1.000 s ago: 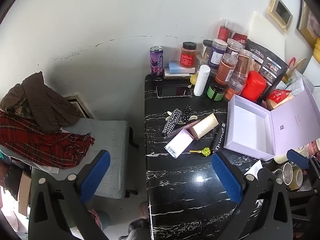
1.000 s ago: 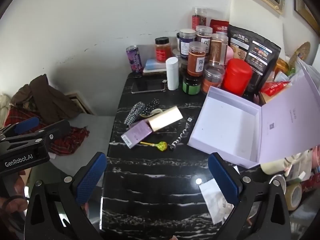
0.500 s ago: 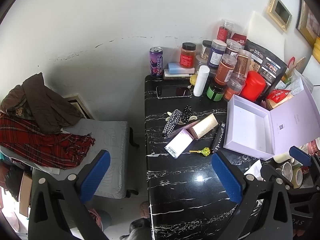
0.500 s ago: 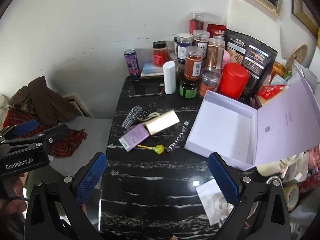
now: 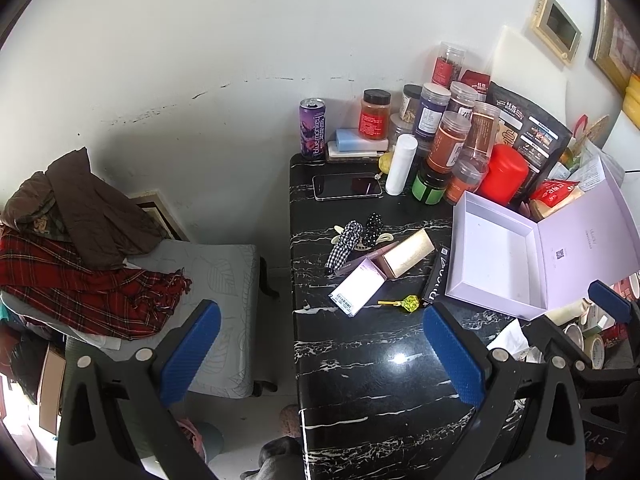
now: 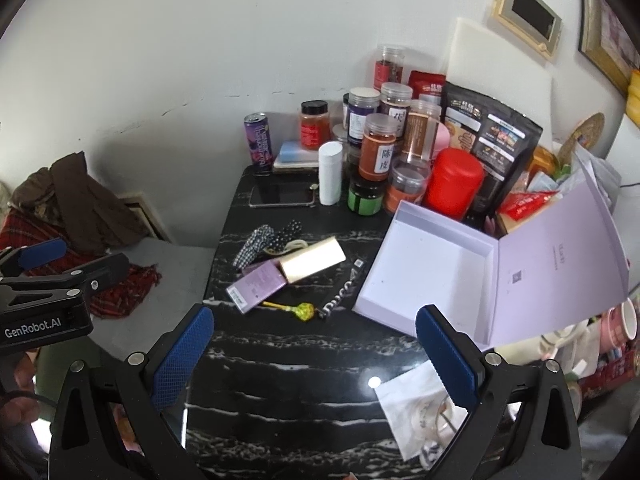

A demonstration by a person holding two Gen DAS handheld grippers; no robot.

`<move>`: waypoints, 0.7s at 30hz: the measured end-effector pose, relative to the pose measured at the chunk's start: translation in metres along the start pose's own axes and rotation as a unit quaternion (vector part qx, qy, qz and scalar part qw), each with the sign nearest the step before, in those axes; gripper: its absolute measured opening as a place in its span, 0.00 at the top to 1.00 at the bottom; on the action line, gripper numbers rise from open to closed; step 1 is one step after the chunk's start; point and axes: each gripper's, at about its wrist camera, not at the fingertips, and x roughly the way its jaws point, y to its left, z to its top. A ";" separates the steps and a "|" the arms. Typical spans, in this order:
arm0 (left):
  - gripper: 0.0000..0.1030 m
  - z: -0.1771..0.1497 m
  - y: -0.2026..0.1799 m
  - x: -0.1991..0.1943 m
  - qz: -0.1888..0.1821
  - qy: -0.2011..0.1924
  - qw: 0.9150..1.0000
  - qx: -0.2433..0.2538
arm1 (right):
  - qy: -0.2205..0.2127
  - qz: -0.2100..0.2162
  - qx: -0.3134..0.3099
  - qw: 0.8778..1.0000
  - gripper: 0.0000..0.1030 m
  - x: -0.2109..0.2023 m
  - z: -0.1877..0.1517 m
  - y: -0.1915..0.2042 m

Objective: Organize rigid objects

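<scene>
Black marble-look tabletop (image 6: 320, 360), both grippers spread wide, empty. Gold rectangular carton (image 6: 312, 259) sits dead ahead of right gripper (image 6: 314, 354), long axis crosswise; open lilac box (image 6: 432, 264) just right.

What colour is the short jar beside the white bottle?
Green jar with a black lid, clearest in the right wrist view.

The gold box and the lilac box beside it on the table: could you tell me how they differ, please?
The gold box is shiny and unlabelled on the faces in view; the lilac box is matte with a white barcode label at its near end. The gold one lies farther back, nearer the open gift box. Both lie flat, touching, and ungripped.
</scene>
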 end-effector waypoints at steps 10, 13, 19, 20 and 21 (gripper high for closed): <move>0.00 0.000 -0.001 -0.006 -0.003 -0.002 1.000 0.002 | -0.002 0.002 0.006 1.000 0.00 -0.005 -0.001 -0.003; 0.00 -0.003 -0.003 -0.008 -0.003 -0.003 1.000 0.002 | -0.002 0.003 0.006 1.000 0.00 -0.007 -0.004 -0.002; 0.00 -0.003 -0.005 -0.011 -0.002 -0.005 1.000 0.002 | -0.006 0.003 0.004 1.000 0.00 -0.012 -0.008 -0.001; 0.00 -0.004 -0.006 -0.012 -0.002 -0.006 1.000 0.002 | -0.006 0.003 0.004 1.000 0.00 -0.013 -0.009 -0.002; 0.00 -0.005 -0.007 -0.013 -0.003 -0.007 1.000 0.002 | -0.006 0.004 0.004 1.000 0.00 -0.013 -0.009 -0.002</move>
